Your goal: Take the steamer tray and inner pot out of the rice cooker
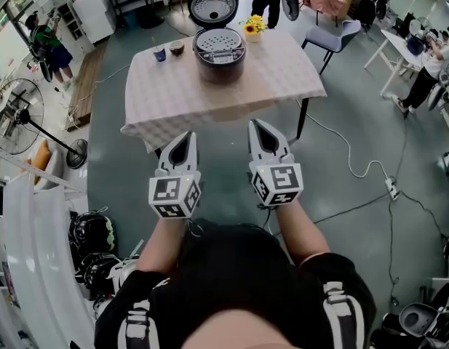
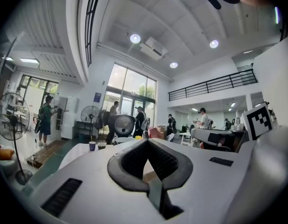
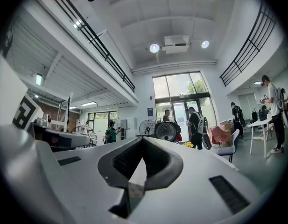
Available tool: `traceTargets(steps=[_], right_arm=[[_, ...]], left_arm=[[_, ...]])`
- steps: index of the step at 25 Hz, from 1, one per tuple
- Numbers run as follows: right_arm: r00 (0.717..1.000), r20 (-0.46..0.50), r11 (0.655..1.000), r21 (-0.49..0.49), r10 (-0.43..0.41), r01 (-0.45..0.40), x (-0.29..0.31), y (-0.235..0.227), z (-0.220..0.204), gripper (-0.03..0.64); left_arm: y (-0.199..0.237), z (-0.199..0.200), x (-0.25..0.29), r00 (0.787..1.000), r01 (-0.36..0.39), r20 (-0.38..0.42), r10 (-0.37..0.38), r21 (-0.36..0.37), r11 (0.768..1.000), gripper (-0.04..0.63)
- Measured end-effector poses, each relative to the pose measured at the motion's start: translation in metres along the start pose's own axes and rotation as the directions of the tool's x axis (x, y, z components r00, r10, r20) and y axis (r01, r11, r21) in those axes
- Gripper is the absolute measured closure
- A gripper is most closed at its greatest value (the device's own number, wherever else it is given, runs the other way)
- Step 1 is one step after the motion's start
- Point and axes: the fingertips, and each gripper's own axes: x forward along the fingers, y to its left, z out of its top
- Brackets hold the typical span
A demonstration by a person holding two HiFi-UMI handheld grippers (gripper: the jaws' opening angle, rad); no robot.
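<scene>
An open rice cooker (image 1: 218,46) stands on the table (image 1: 173,97), its round lid (image 1: 212,6) tipped up behind it. A perforated steamer tray (image 1: 218,42) sits in its mouth; the inner pot is hidden under the tray. My left gripper (image 1: 183,138) and right gripper (image 1: 257,128) are both shut and empty, held side by side short of the table's near edge and pointing at it. In the left gripper view the cooker's lid (image 2: 123,125) shows beyond the shut gripper (image 2: 147,139). The right gripper view shows the lid (image 3: 166,131) past the shut gripper (image 3: 144,139).
A small cup (image 1: 160,54) and a bowl (image 1: 177,48) stand left of the cooker, yellow flowers (image 1: 252,26) to its right. A chair (image 1: 333,38) stands right of the table, a floor fan (image 1: 17,118) at far left. Cables (image 1: 370,169) trail over the floor. People stand about the room.
</scene>
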Motion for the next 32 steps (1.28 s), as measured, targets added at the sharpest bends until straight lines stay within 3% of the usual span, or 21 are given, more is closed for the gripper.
traceTargets(steps=[6,17,25,32], right_arm=[[1.000,0.023,1.000,-0.008,-0.007,0.007,0.002,-0.026,0.008,0.618],[0.998,0.052,0.999,-0.048,-0.022,0.025,0.033,-0.048,-0.001,0.618],[0.998,0.054,0.997,-0.070,-0.038,0.042,0.100,-0.072,-0.008,0.618],[0.998,0.042,0.996,-0.062,-0.056,0.058,0.191,-0.103,-0.018,0.618]], left_arm=[[-0.011,0.008,0.012,1.000,-0.024,0.014,0.024,0.025,0.999,0.594],[0.017,0.003,0.046,0.996,-0.071,0.062,0.066,0.081,0.994,0.594],[0.051,0.001,0.109,0.997,-0.054,0.066,0.049,0.081,0.995,0.594],[0.091,0.001,0.198,0.999,-0.015,0.042,0.012,0.075,0.997,0.594]])
